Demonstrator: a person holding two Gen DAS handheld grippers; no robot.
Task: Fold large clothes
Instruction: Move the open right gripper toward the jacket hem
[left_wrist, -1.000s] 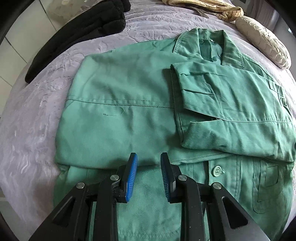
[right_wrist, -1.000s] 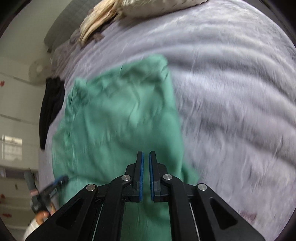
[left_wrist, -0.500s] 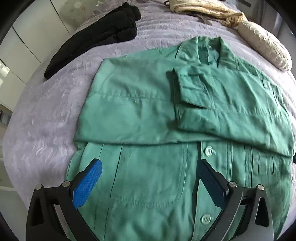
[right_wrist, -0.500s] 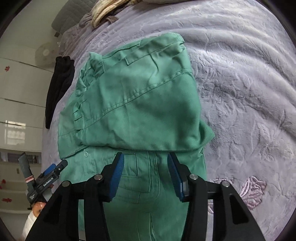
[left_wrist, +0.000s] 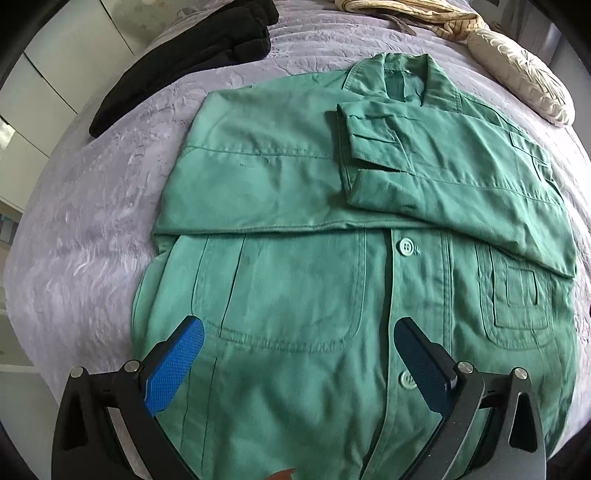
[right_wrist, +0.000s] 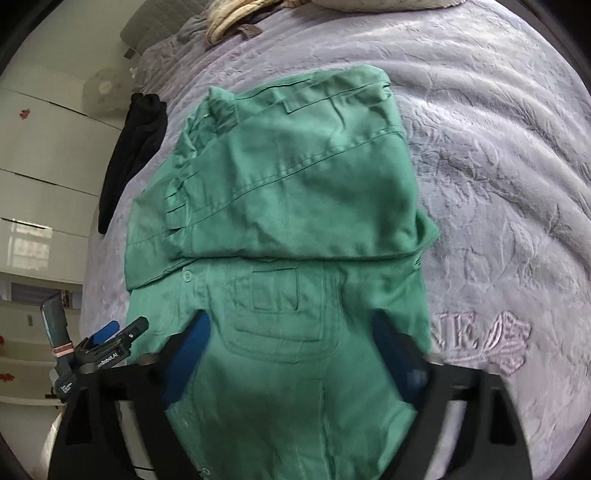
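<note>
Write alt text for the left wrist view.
A green button-front work jacket lies on a lilac textured bedspread, both sleeves folded across its chest. The open left claw hovers over its hem; a black garment lies beyond.

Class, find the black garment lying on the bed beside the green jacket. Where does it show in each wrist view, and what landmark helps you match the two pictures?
Left wrist view: the black knitted garment lies upper left, beyond the jacket's folded sleeve.
Right wrist view: it is a narrow dark strip at the left, by the bed's edge.
Shared landmark: the green button-front work jacket.
</note>
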